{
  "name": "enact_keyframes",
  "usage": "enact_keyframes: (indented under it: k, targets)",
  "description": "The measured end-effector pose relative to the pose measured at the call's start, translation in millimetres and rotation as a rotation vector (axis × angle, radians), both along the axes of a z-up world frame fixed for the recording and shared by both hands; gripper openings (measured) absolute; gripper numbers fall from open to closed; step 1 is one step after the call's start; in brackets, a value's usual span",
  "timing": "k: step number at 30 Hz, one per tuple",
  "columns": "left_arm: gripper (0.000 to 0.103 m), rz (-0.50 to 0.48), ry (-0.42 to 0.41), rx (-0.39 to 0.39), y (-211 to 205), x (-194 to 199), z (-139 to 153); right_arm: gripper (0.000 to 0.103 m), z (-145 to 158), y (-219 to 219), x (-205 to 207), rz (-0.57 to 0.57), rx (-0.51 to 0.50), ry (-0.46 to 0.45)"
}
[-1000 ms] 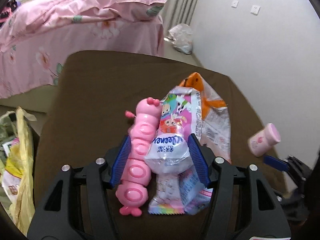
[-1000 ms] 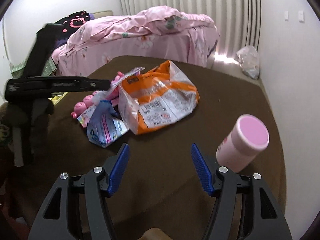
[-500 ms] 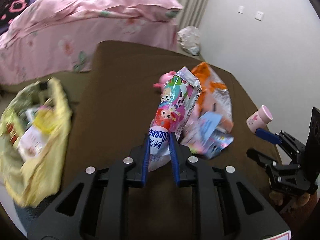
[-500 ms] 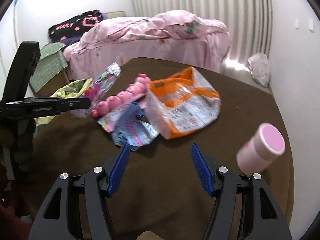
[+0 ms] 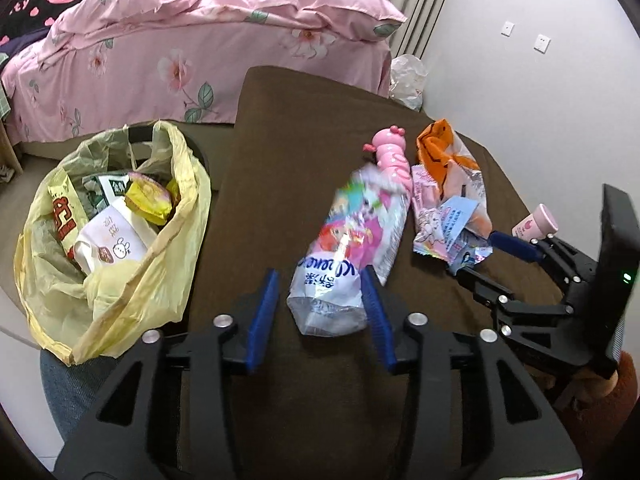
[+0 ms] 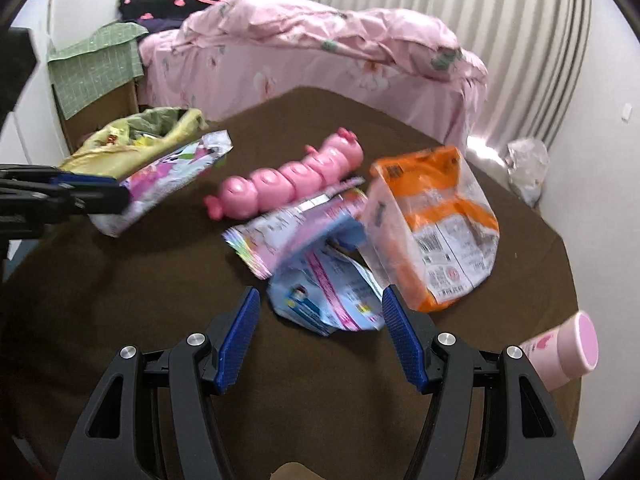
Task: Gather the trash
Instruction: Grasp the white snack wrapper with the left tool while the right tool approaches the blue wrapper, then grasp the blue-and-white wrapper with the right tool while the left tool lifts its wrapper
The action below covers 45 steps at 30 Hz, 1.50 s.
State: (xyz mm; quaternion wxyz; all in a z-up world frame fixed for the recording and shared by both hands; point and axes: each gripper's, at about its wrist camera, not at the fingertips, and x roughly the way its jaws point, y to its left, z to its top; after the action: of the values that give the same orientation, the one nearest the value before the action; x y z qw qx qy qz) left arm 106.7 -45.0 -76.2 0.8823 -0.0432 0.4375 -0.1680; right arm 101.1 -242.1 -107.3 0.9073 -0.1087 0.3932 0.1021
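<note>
Trash bag beside tabletop, wrappers piled on it.
We saw the yellow trash bag (image 5: 108,248), then the light, crinkly cartoon wrapper (image 5: 352,248) between spread left tongs (image 5: 320,300), contact unclear; best pinched at its flat end. Right tongs (image 6: 320,336) spread over the blue wrapper (image 6: 324,300).

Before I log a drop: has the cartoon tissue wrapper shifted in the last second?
Yes. The wrapper has left the pile beside the pink caterpillar toy and gone toward the yellow trash bag; the left gripper now stands open around it.
</note>
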Motion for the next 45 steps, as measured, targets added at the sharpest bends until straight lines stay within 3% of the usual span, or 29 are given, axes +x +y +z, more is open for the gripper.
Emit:
enact_keyframes:
  k: [6,13,17,21,23,26,30,40,45]
  targets:
    - [0.043,-0.028,0.013,-0.016,-8,0,0,0.06,-10,-35,-4,-0.098,-0.005,0.045]
    - [0.045,-0.072,0.06,-0.082,-11,2,-7,0.061,-16,-65,-6,-0.166,0.204,0.146]
    - [0.045,-0.096,0.095,-0.101,-13,2,-14,0.06,-11,-51,-3,-0.15,0.124,0.167]
    - [0.045,-0.085,0.077,-0.059,-15,0,-13,0.06,6,-24,-8,-0.083,0.105,0.025]
    - [0.045,-0.083,0.067,-0.039,-14,-2,-12,0.06,12,-15,-3,-0.056,0.143,-0.006]
    - [0.045,-0.08,0.065,-0.04,-12,-3,-11,0.06,9,-11,18,-0.061,0.206,0.018]
    - [0.045,-0.08,0.066,-0.04,-11,-3,-10,0.059,-2,-7,35,-0.069,0.209,0.064]
    - [0.046,-0.092,0.067,-0.045,-12,-4,-11,0.059,-4,-33,15,-0.131,0.07,0.073]
    - [0.046,-0.092,0.069,-0.045,-11,-5,-12,0.059,-4,-52,4,-0.14,0.128,0.092]
